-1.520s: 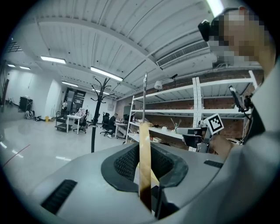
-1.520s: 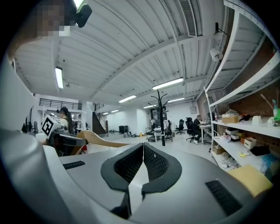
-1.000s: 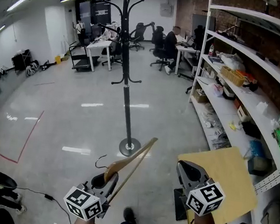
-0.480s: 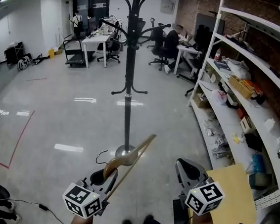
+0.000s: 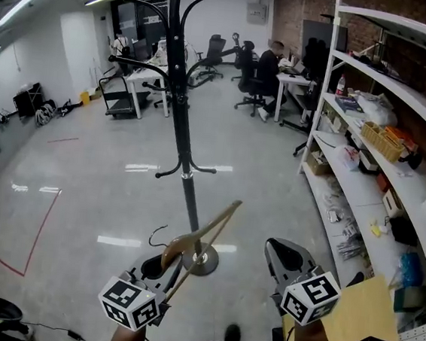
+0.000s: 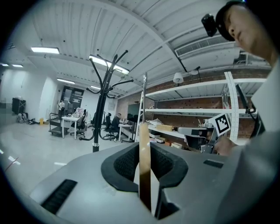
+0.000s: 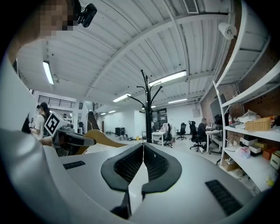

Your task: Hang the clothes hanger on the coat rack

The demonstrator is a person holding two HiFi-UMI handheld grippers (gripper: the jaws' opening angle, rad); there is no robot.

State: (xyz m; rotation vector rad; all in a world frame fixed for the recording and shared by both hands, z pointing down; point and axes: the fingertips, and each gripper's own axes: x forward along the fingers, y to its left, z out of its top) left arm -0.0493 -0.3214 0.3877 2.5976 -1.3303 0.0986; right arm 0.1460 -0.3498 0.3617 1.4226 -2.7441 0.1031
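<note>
Glossy grey floor (image 5: pixel 82 190), ceiling strips mirrored in it; a red line (image 5: pixel 40 227) is marked across its left part. White shelving (image 5: pixel 328 87) runs down the right side against a brick wall (image 5: pixel 293 15), shelves cluttered, a wicker basket (image 5: pixel 383 140) on one. A tan board (image 5: pixel 368 311) lies low at right. Far end: white desks (image 5: pixel 293 77), black office chairs (image 5: pixel 213 51), one person (image 5: pixel 269 64) seated. A dark frame by the left desk, possibly a trolley (image 5: pixel 116 95).

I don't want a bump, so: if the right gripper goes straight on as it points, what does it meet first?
Probably the coat rack: it stands almost dead ahead of the right gripper, with only open floor before it. Depth is unclear, so the gripper might slip just past it.
</note>
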